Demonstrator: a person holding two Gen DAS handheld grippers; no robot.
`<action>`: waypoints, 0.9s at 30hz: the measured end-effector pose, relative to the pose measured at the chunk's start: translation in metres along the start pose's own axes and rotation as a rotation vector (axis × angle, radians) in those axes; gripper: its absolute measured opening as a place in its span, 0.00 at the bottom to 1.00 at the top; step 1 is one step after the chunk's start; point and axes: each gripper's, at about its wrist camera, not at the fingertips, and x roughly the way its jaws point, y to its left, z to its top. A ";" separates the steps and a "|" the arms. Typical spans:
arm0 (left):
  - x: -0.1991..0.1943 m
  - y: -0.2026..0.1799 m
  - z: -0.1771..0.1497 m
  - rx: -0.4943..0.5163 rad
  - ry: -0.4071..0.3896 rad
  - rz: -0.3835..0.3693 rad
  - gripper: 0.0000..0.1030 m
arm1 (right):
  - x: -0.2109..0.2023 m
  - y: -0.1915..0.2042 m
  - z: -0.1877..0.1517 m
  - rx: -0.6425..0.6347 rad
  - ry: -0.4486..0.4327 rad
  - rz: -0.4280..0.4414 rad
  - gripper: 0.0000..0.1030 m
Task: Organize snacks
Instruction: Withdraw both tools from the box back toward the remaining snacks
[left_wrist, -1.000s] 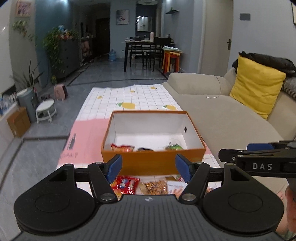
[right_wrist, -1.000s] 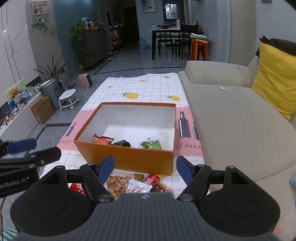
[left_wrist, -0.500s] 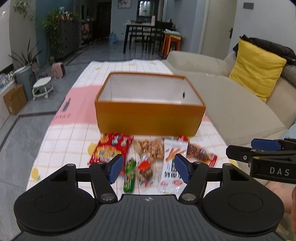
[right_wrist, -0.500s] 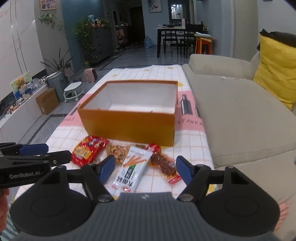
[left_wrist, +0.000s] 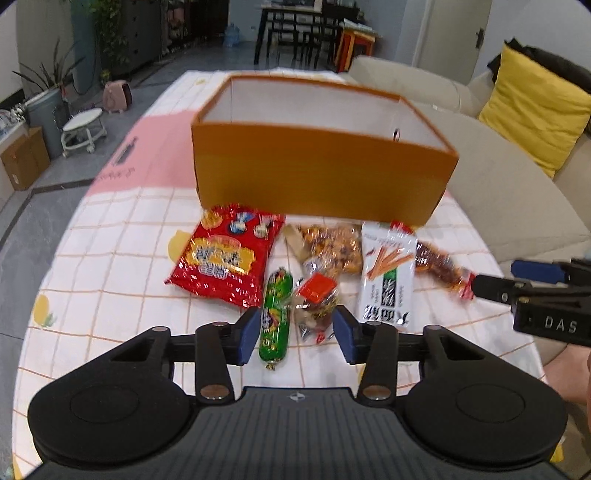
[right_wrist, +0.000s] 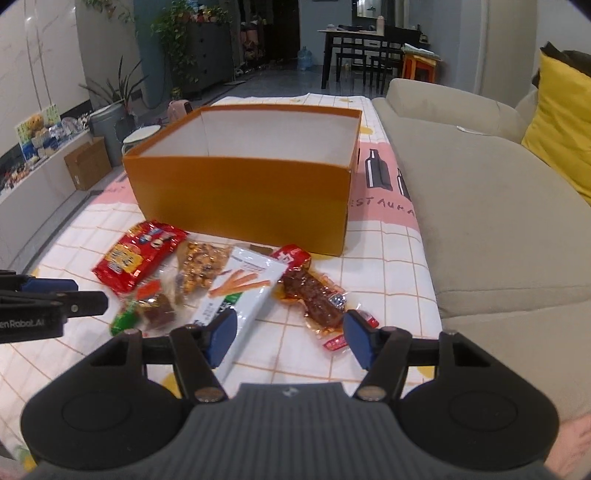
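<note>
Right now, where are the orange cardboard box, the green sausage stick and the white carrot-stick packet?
Orange cardboard box (left_wrist: 317, 173): left wrist view, front wall.
Green sausage stick (left_wrist: 275, 317): left wrist view, mid-length of wrapper.
White carrot-stick packet (right_wrist: 243, 291): right wrist view, packet's middle.

**Both tools angled downward, jaws parted**

Left tool (left_wrist: 294, 334): pointed steeply down, jaws just closing in, pads not pressing anything. Right tool (right_wrist: 289, 341): likewise tilted down, jaws wider, narrowing slightly, gripping nothing.

A home living room is showing: beige fabric sofa (right_wrist: 480, 206), yellow cushion (left_wrist: 532, 110), dark dining table (right_wrist: 369, 40), potted plants (right_wrist: 122, 88).
</note>
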 end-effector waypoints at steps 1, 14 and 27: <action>0.005 0.001 -0.001 0.005 0.014 0.001 0.49 | 0.006 -0.002 0.000 -0.014 0.007 0.000 0.60; 0.049 0.011 0.002 0.055 0.102 0.021 0.44 | 0.068 -0.014 0.007 -0.169 0.089 0.014 0.58; 0.067 0.010 0.001 0.064 0.105 0.031 0.38 | 0.101 -0.017 0.012 -0.230 0.132 0.041 0.50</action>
